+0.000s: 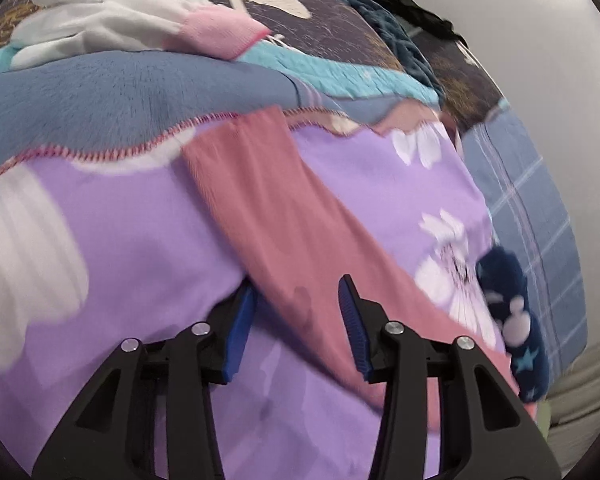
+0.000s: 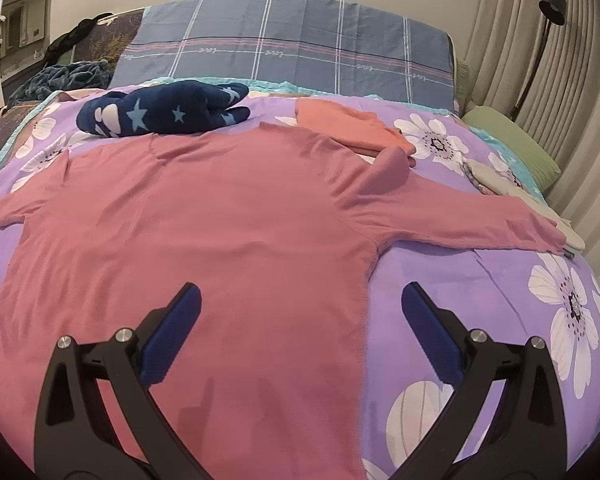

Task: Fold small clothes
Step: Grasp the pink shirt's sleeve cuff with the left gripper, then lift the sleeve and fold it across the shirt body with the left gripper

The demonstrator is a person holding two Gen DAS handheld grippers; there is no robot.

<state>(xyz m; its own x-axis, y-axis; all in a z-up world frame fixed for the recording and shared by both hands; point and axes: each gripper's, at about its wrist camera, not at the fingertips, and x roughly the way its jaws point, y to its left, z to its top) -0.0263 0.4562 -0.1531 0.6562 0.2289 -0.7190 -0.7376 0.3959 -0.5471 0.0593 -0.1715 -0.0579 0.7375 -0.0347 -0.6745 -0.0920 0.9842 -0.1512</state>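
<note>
A pink long-sleeved shirt (image 2: pixel 204 232) lies spread flat on the purple flowered bedspread (image 2: pixel 480 292), sleeves out to both sides. My right gripper (image 2: pixel 300 320) is open and empty above the shirt's lower right side edge. In the left wrist view one pink sleeve (image 1: pixel 268 208) runs up across the bedspread (image 1: pixel 132 264). My left gripper (image 1: pixel 298 320) is open with the sleeve between its blue pads, not clamped on it.
A navy star-patterned garment (image 2: pixel 168 110) lies beyond the shirt, also in the left view (image 1: pixel 516 320). An orange folded garment (image 2: pixel 352 128) and pale folded clothes (image 2: pixel 500 184) lie at the right. White and pink clothes (image 1: pixel 124 24) lie on a blue blanket (image 1: pixel 100 96). A plaid pillow (image 2: pixel 292 52) is at the bed's head.
</note>
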